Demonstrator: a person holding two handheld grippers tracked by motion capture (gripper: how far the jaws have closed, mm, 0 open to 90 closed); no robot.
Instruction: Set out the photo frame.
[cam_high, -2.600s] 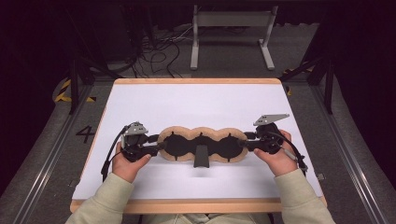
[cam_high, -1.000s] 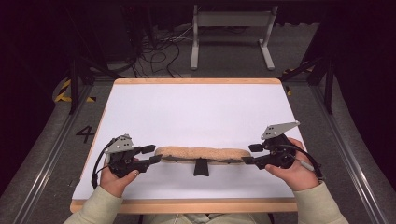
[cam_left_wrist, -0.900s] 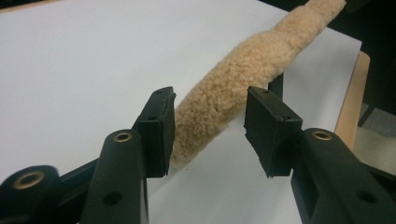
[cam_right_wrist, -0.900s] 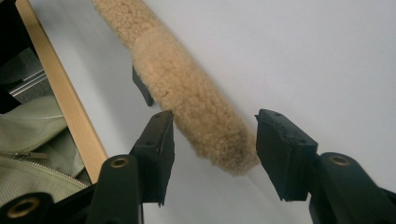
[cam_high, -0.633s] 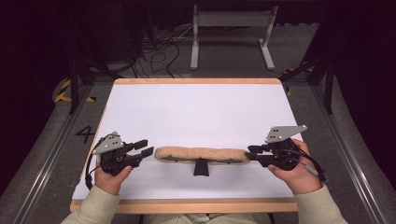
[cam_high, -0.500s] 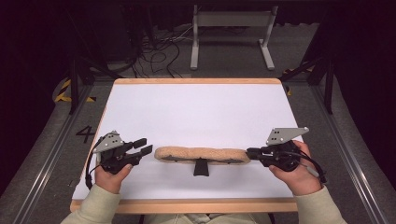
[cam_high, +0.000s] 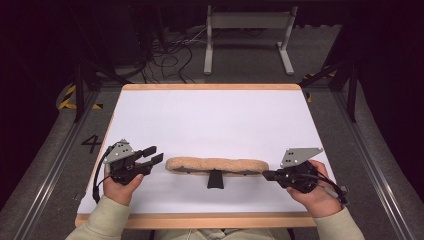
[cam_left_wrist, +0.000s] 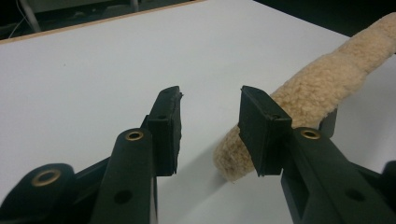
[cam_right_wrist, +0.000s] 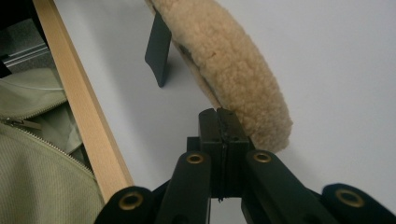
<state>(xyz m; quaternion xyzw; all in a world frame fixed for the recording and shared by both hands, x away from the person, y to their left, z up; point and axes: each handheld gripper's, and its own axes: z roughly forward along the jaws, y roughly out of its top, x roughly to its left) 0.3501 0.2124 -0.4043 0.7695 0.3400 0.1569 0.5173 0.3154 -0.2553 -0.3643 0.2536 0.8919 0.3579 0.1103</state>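
The left hand-held gripper (cam_high: 151, 155) hung released as we watched, its black jaws apart with bare white worktop (cam_high: 215, 120) showing between them. Those jaws had just been opening a touch, and nothing sat in the gap. In the left gripper view the right-hand pad (cam_left_wrist: 258, 128) stood just in front of the near tip of the long tan fleece-covered pad (cam_left_wrist: 322, 79), and we could not tell whether it brushed the fleece.

Over on the other side, the right hand-held gripper (cam_high: 267, 175) was clenched, jaws pressed flat together and holding nothing. From above, its tip pointed at the right end of the fleece pad (cam_high: 216, 164), just beside it. The right gripper view had the shut jaws meeting right under the rounded fleece end (cam_right_wrist: 233, 70); touching or a hair apart, we couldn't call it.

The fleece pad lay stretched crosswise on the worktop, near its front edge, between the two grippers. A small flat black tab (cam_high: 215, 179) stuck out from beneath its middle toward the person. Both hands sat low at the front of the worktop, pale green sleeves (cam_high: 107, 222) coming in from below, with the light wooden rim (cam_high: 200, 220) running in front of them.
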